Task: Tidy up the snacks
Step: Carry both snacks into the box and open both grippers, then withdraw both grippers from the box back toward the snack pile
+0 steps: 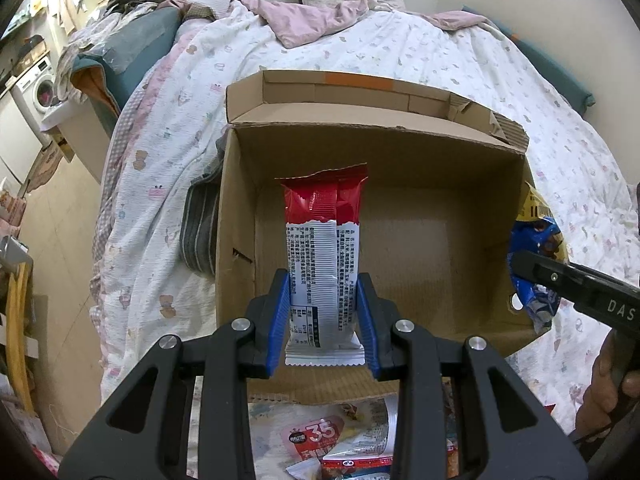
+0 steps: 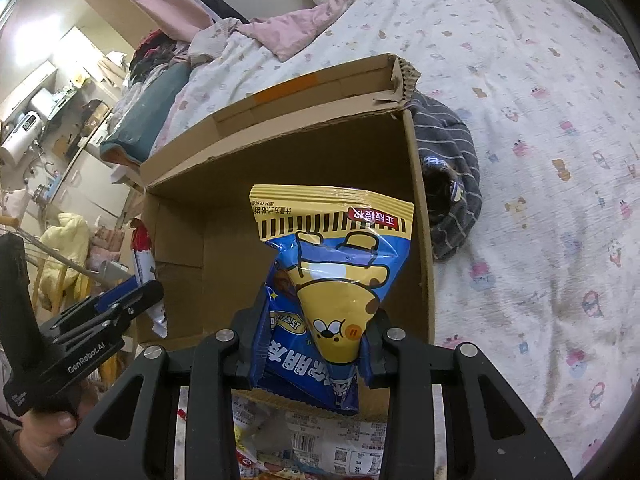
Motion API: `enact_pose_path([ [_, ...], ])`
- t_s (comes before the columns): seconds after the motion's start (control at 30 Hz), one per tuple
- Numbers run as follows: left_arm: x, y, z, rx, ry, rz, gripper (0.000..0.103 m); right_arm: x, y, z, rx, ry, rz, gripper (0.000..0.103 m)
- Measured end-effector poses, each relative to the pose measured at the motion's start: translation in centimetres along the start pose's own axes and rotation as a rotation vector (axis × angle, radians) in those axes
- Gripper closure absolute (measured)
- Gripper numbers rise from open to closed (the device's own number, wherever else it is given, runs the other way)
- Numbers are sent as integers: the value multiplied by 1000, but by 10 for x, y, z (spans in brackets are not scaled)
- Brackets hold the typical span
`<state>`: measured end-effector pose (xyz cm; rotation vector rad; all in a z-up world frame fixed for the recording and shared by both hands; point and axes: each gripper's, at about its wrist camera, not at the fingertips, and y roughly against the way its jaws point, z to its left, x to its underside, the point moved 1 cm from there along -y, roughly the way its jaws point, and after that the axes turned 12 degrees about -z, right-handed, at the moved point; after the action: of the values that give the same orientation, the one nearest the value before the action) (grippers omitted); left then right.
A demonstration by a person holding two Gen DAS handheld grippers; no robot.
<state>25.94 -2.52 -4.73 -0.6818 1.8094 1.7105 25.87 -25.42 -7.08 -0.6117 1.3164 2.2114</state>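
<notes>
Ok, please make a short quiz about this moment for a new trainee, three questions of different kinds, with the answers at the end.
1. True or false: the cardboard box on the bed already has several snacks lying on its floor.
2. Which tool holds the red and white snack packet? A) left tool B) right tool C) neither
3. Fill in: the right tool grips a blue and yellow ____.

Key
1. False: its visible floor is bare; both packets hang over it in the tools.
2. A: the left tool clamps it near its lower end.
3. snack bag
</notes>
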Motion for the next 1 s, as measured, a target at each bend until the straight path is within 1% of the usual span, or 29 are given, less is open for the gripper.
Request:
enact_pose_path([
  [0.2,2,-2,2,-6,7,17,74,1,-1,2,23,34,-14,63],
  [0.3,2,-2,2,4,9,27,74,1,-2,3,20,38,-20,63],
  [0.37,2,-1,2,-1,4,27,64,0,-2,2,24,37,-29,63],
  [0.4,2,0,3,-2,3,23,61,0,-2,2,26,37,-31,61],
  [0.47,2,2,3,10,12,16,55,1,-2,2,35,37,-31,56],
  [0.5,2,3,3,17,19,16,53,0,-1,0,44,33,-38,46],
  [0.53,1,4,4,24,28,15,48,0,0,-1,50,26,-46,36],
  [0.57,1,5,4,26,31,15,41,-1,3,-3,53,16,-61,31],
  [0.6,1,6,4,29,35,11,37,-2,5,-4,52,10,-74,27],
  [0.63,1,7,4,32,38,5,32,-3,6,-4,51,9,-80,27],
  [0.67,1,8,4,31,38,1,29,-3,6,-5,50,8,-81,27],
  [1.0,1,10,7,18,35,-4,29,-4,8,0,40,36,-79,27],
])
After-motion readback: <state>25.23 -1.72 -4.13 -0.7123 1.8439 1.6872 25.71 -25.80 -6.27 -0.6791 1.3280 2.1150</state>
